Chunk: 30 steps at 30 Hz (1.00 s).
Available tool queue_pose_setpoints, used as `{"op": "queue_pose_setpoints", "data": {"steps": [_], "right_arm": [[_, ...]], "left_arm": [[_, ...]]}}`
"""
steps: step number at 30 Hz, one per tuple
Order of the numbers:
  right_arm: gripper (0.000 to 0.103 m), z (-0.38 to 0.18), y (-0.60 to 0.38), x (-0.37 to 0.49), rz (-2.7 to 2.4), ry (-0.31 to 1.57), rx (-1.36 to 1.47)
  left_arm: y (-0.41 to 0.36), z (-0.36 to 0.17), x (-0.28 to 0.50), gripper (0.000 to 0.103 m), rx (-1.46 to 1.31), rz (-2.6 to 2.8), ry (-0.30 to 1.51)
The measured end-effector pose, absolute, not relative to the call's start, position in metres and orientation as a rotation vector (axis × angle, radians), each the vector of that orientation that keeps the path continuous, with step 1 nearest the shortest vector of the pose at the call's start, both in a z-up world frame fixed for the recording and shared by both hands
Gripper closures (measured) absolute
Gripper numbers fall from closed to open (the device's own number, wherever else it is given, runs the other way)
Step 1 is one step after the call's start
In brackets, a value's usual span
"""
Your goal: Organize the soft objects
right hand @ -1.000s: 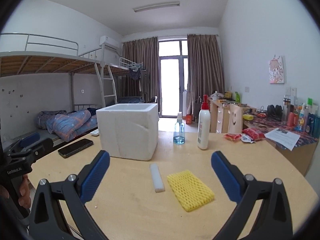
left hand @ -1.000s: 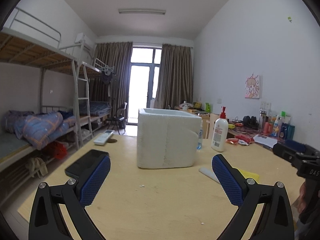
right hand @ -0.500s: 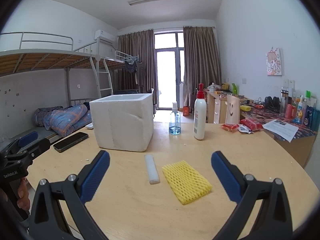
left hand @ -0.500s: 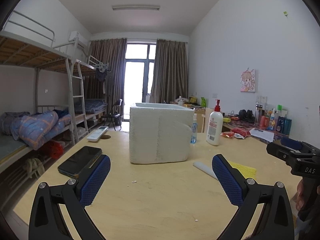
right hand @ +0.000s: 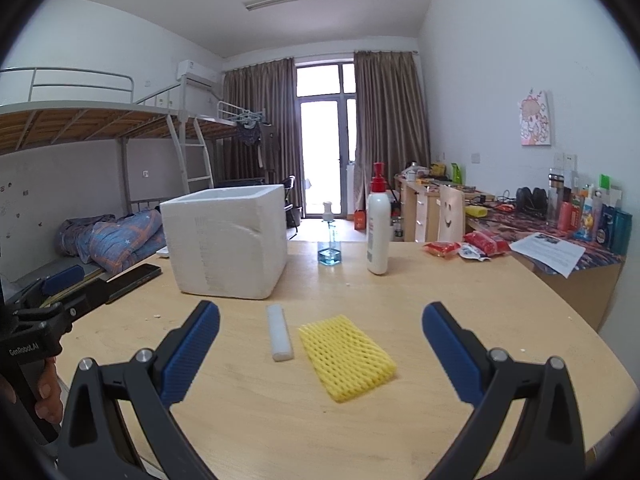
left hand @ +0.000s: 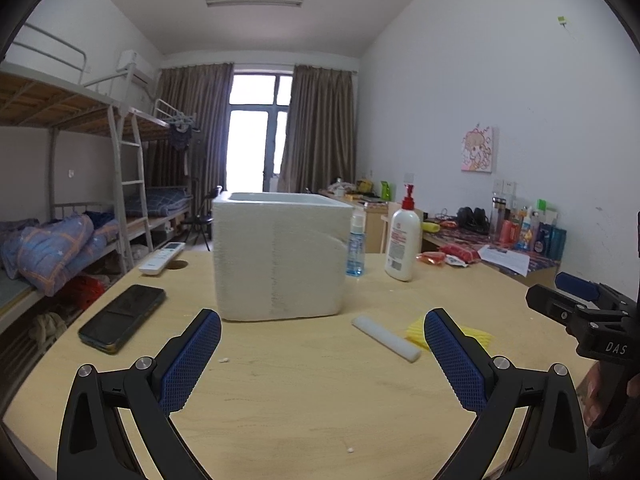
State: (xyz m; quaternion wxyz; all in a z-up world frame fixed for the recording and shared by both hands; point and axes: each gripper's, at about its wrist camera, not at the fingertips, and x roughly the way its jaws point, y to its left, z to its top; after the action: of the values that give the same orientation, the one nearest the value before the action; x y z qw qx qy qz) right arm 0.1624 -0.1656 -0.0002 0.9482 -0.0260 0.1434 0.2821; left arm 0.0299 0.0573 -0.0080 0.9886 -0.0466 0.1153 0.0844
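Because nothing is picked up yet, both tools hang above the round light wooden table (right hand: 460, 288) with their blue-padded fingers spread wide and empty. The right gripper (right hand: 320, 340) looks straight at the two soft things: the flat yellow foam net sleeve (right hand: 346, 354) and the short white foam stick (right hand: 280, 332), which lie just beside each other on the bare wood, near the front edge. This placing seems practical, since both pieces are within easy reach of the right tool and nothing stands over them.

The left gripper (left hand: 322, 344) points more at the white square foam box (left hand: 280, 256), which stands upright behind the two pieces, its top open. I judge that the box is the place where the soft things should go, so it stands close to them. From the left view the white stick (left hand: 386, 338) lies between the fingers' line of sight, and the yellow net (left hand: 416, 330) is partly hidden behind the right finger.

The black phone (left hand: 122, 318), the white pump bottle (right hand: 378, 232) and the small blue spray bottle (right hand: 329, 240) are hard things and stand apart.
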Motion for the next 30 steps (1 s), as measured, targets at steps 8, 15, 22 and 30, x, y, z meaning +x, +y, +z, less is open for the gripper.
{"op": "queue_pose_setpoints", "data": {"steps": [8, 15, 22, 30], "right_arm": [[0.001, -0.002, -0.186, 0.175, 0.543, 0.318, -0.006], [0.001, -0.004, -0.195, 0.176, 0.52, 0.314, 0.007], [0.001, -0.008, -0.194, 0.179, 0.54, 0.346, -0.005], [0.001, -0.01, -0.195, 0.182, 0.554, 0.357, -0.016]], "left_arm": [[0.04, -0.004, 0.045, 0.001, -0.077, 0.119, 0.255], [0.033, -0.007, 0.053, 0.001, -0.083, 0.093, 0.282], [0.024, -0.004, 0.054, 0.001, -0.058, 0.073, 0.265], [0.019, -0.003, 0.062, 0.001, -0.05, 0.046, 0.292]]}}
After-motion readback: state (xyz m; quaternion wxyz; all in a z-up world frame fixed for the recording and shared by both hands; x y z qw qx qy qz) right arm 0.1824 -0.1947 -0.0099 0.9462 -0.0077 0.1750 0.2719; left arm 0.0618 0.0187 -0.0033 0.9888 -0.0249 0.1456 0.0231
